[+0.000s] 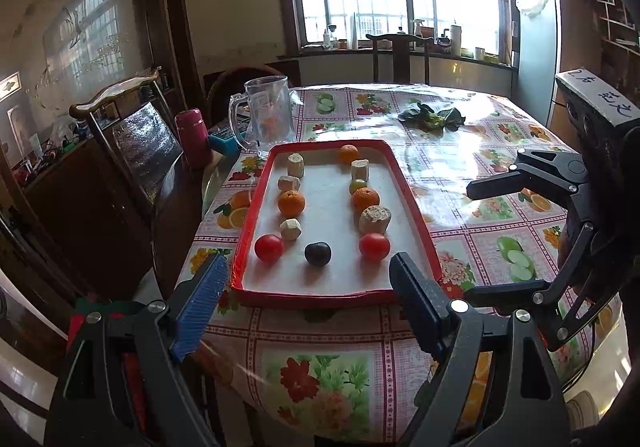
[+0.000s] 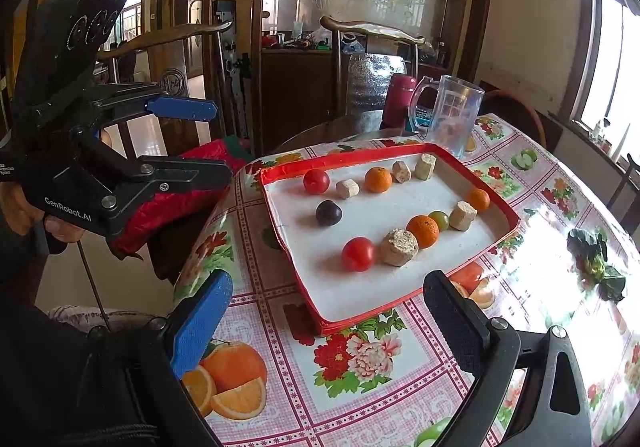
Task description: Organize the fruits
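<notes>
Red-rimmed tray (image 1: 256, 207) sits on the floral tabletop (image 1: 460, 167), holding the fruit in two rough rows with pale cork-like chunks mixed in. From the left wrist view, the left hand-held gripper (image 1: 308, 303) hovers at the tray's near edge, jaws apart and empty, nearest the dark plum (image 1: 317, 253) and two tomatoes (image 1: 269, 247). These are round, so a careless nudge would likely roll them into their neighbours. The right hand-held gripper (image 1: 476, 239) waits off to the side, also spread open.

From the right wrist view, the right hand-held gripper (image 2: 324, 323) stands just short of the tray corner. A tomato (image 2: 359, 254) touches a cork chunk (image 2: 399, 247), and an orange (image 2: 423, 231) touches a green fruit (image 2: 439, 220); pinching one may drag the other. The glass pitcher (image 2: 452, 115) behind could be knocked by a long reach.
</notes>
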A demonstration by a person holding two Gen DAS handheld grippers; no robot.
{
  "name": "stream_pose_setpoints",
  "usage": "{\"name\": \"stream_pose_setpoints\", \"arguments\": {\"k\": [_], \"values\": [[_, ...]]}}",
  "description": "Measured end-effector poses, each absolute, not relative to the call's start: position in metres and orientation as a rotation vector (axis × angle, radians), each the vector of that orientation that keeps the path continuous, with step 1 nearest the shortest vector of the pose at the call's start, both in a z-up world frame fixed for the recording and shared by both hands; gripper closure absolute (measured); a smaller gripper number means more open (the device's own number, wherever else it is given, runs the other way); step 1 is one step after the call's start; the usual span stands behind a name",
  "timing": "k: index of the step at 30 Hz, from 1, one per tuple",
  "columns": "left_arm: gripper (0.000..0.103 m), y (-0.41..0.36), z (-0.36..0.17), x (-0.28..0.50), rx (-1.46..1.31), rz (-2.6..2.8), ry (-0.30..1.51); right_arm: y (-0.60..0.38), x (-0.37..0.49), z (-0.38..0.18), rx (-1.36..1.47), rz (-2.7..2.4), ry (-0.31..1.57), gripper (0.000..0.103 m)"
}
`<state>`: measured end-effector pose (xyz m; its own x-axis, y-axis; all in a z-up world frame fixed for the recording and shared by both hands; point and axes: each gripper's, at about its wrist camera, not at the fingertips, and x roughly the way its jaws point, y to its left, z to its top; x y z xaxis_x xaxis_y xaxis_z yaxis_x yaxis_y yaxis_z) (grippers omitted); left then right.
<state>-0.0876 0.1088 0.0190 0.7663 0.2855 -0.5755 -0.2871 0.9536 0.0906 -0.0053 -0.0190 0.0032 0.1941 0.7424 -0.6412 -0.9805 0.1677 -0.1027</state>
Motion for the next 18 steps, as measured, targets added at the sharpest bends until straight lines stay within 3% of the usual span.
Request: {"name": "stream_pose_setpoints", "arguments": {"k": [18], "values": [[0.019, 0.1075, 0.0181, -0.0874, 0.001, 0.312, 0.630, -0.0190, -0.0037, -0.0013, -0.564, 1.298, 0.522, 0.005]]}}
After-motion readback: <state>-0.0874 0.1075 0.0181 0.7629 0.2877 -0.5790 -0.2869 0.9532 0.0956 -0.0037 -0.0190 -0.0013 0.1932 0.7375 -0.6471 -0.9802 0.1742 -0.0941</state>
